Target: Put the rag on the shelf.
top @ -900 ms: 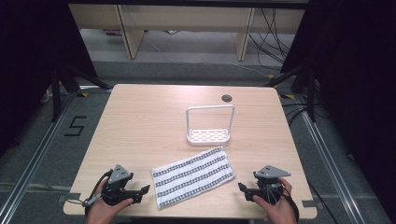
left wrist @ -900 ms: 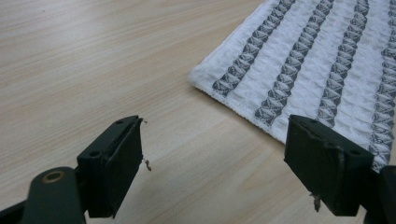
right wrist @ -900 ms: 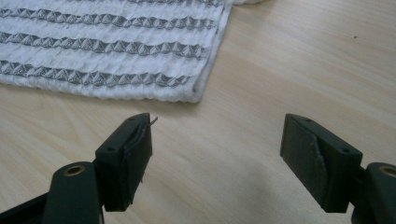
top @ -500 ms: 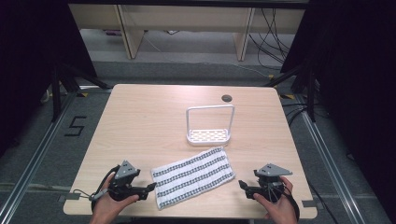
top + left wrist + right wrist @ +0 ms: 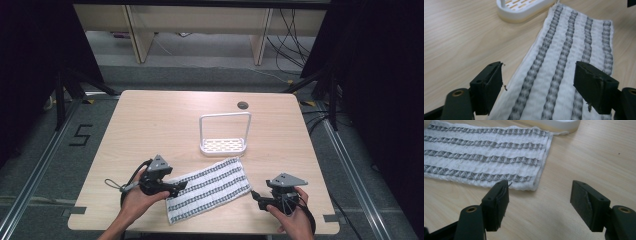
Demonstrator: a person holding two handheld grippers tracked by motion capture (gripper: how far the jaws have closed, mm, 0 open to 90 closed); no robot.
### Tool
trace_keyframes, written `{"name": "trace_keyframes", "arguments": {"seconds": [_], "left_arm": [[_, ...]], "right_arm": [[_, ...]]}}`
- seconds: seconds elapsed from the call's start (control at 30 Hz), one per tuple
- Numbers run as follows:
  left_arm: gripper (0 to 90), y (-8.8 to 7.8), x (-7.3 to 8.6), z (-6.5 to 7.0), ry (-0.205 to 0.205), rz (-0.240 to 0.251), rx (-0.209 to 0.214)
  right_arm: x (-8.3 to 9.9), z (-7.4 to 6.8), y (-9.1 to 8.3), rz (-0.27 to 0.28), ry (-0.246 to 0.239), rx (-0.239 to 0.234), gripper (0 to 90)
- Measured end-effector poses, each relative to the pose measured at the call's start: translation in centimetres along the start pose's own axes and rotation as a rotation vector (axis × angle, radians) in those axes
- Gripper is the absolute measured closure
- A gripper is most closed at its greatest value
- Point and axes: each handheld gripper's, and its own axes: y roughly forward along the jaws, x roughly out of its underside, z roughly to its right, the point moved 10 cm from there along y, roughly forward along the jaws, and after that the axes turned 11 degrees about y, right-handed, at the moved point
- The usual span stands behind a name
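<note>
**Striped cloth flat on the desk**

The cloth (image 5: 207,190) lies near the desk's (image 5: 150,120) near edge, just before the white rack (image 5: 223,145). The left gripper (image 5: 172,187) hovers over its left end, fingers (image 5: 487,86) spread. The right gripper (image 5: 257,197) sits beside its right end, fingers (image 5: 496,205) spread, empty.

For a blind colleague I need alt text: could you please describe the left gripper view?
Two open black tongs hover just above one end of a white waffle-weave cloth with grey stripes, which lies flat on a light wooden table. Beyond the cloth's far end stands a white slotted plastic tray, touching or nearly touching it.
</note>
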Motion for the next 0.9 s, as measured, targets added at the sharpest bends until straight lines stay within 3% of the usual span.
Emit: {"name": "trace_keyframes", "arguments": {"seconds": [0.07,0.1,0.13,0.23,0.27,0.33,0.43,0.47,0.5,0.53,0.63,0.7,0.9], "left_arm": [[24.0,1.0,-0.9,0.3,0.008,-0.002,0.019],[25.1,1.5,-1.3,0.4,0.035,-0.011,0.028],[25.7,2.1,-1.7,0.7,0.038,-0.022,0.032],[27.8,3.6,-2.7,1.3,0.075,-0.044,0.06],[28.8,4.1,-3.0,1.4,0.094,-0.054,0.065],[29.7,4.9,-3.6,1.7,0.114,-0.066,0.08],[31.7,6.2,-4.4,2.0,0.134,-0.074,0.097],[32.6,6.5,-4.6,2.2,0.132,-0.082,0.101],[33.2,6.9,-4.9,2.2,0.155,-0.088,0.106],[33.6,7.3,-5.2,2.4,0.147,-0.082,0.105],[35.3,8.3,-5.9,2.8,0.161,-0.091,0.123],[36.4,8.9,-6.2,2.9,0.179,-0.101,0.128],[38.4,10.8,-7.2,3.1,0.168,-0.106,0.125]], "right_arm": [[0.0,-0.1,0.2,-0.006,-0.005,-0.001,33.6],[-0.1,0.0,0.4,0.0,-0.032,-0.009,34.0],[0.1,-0.2,0.4,-0.013,-0.005,0.0,34.2],[0.1,-0.4,0.7,-0.032,-0.033,-0.028,34.5],[0.1,-0.3,0.7,-0.025,-0.022,0.001,34.7],[0.1,-0.3,0.9,-0.023,-0.041,0.0,35.0],[0.3,-0.4,0.9,-0.037,-0.026,0.003,35.5],[0.2,-0.3,1.1,-0.032,-0.049,0.0,35.6],[0.2,-0.3,1.2,-0.034,-0.061,-0.004,35.8],[0.2,-0.4,1.1,-0.037,-0.034,0.003,36.0],[0.2,-0.4,1.2,-0.042,-0.036,0.004,36.4],[0.1,-0.4,1.4,-0.039,-0.068,-0.004,36.4],[0.2,-0.6,1.6,-0.044,-0.064,0.011,36.7]]}}
